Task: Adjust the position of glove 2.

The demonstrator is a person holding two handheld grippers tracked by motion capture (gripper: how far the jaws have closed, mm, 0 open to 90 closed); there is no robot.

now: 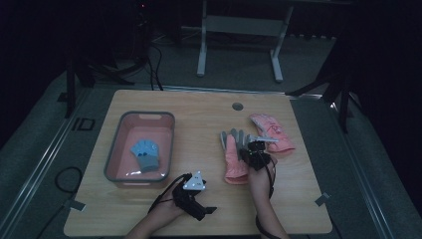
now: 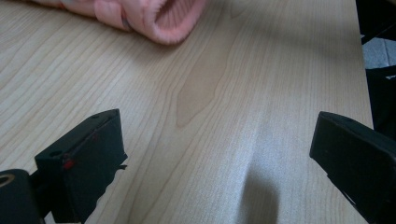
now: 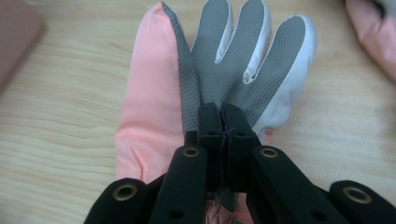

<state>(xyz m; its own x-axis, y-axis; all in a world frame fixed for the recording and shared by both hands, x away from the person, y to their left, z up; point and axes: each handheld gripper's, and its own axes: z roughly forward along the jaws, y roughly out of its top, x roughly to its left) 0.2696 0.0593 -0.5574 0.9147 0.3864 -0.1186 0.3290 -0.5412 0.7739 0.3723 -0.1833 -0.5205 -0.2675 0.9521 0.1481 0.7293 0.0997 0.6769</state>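
Observation:
A pink glove with a grey palm (image 1: 233, 157) lies right of the table's middle, fingers pointing away. My right gripper (image 1: 254, 148) is over its palm side. In the right gripper view the jaws (image 3: 223, 114) are pressed together with the grey palm fabric (image 3: 243, 56) pinched between them. A second pink glove (image 1: 272, 132) lies just beyond, to the right. My left gripper (image 1: 204, 211) rests low near the front edge. Its jaws (image 2: 219, 135) stand wide apart over bare wood, with the pink glove's cuff (image 2: 163, 18) farther ahead.
A pink basket (image 1: 113, 149) stands at the left of the table with a blue glove (image 1: 146, 153) inside. A small round grommet (image 1: 237, 106) sits near the far edge. A desk frame (image 1: 239, 30) stands on the floor beyond the table.

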